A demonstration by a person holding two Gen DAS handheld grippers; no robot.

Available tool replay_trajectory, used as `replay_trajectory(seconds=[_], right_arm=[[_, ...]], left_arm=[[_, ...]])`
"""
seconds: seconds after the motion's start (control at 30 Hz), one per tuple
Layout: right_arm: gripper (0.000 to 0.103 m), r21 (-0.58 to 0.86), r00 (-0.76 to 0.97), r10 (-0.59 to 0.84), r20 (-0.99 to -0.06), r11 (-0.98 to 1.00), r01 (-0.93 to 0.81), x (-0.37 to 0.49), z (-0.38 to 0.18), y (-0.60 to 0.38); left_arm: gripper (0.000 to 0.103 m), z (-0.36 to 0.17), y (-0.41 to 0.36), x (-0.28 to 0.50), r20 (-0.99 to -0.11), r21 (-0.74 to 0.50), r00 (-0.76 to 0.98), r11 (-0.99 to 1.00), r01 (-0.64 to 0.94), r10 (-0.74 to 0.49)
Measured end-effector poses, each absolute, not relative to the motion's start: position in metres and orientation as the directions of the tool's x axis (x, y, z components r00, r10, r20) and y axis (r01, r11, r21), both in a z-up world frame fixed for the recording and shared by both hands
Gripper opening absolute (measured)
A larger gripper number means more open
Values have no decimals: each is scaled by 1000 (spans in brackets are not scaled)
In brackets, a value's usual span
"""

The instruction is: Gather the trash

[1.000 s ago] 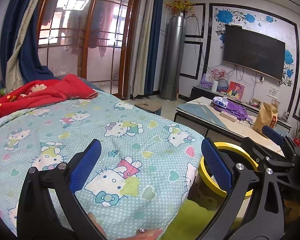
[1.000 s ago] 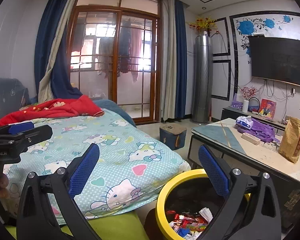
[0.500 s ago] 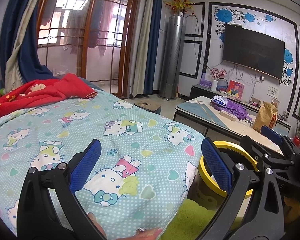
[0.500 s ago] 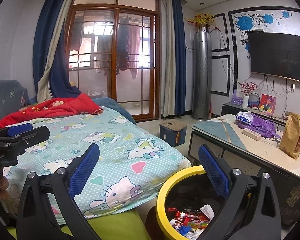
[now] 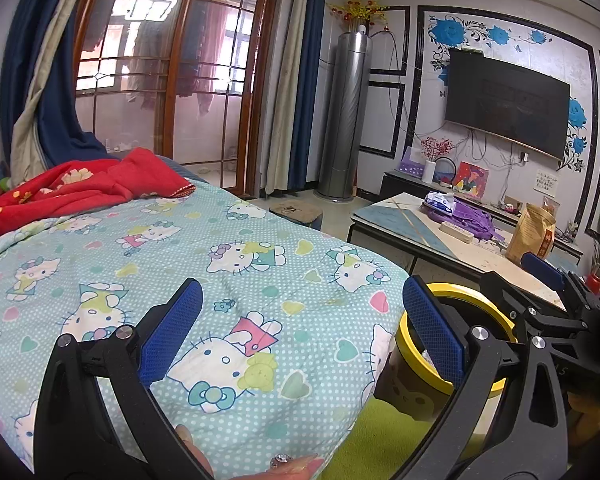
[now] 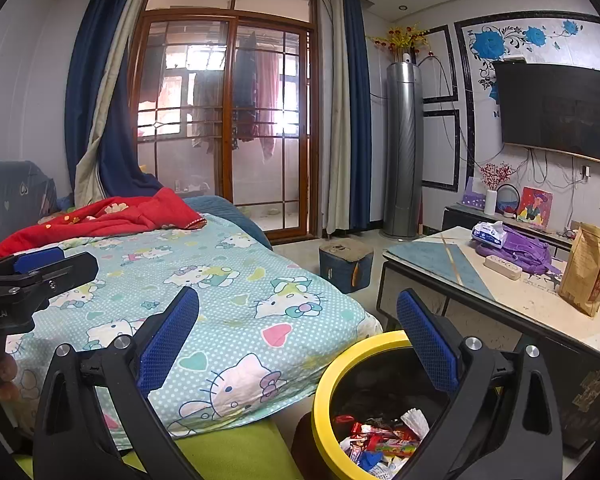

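Observation:
A yellow-rimmed trash bin (image 6: 327, 384) stands on the floor at the bed's corner, with several colourful wrappers (image 6: 379, 444) inside. It also shows in the left wrist view (image 5: 495, 308). My right gripper (image 6: 298, 340) is open and empty, held above the bin's near side. My left gripper (image 5: 301, 324) is open and empty over the Hello Kitty bedspread (image 5: 236, 264). The right gripper also shows in the left wrist view (image 5: 547, 280), and the left gripper in the right wrist view (image 6: 36, 268).
A red blanket (image 6: 112, 216) lies at the bed's far end. A low table (image 6: 439, 264) on the right holds a brown bag (image 6: 587, 268), a purple cloth (image 6: 523, 248) and a tissue pack. A small stool (image 6: 345, 264) stands between bed and table. A green mat (image 6: 228, 452) lies below.
Both grippers drifted slightly; the views shifted a little downward. Jaws stayed open and empty.

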State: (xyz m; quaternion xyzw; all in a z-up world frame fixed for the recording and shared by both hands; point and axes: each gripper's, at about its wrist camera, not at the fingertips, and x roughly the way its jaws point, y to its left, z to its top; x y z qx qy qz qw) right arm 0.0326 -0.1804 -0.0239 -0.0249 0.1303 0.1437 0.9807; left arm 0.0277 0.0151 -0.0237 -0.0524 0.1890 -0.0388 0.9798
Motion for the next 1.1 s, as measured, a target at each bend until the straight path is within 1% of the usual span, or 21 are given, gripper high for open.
replay_trajectory(seconds=[1.1], right_arm=[[97,0,926,268,-266,961,-278,33,-23,-181]], left_arm=[[92,-23,15,27,-367,-115,926,992,55,-94]])
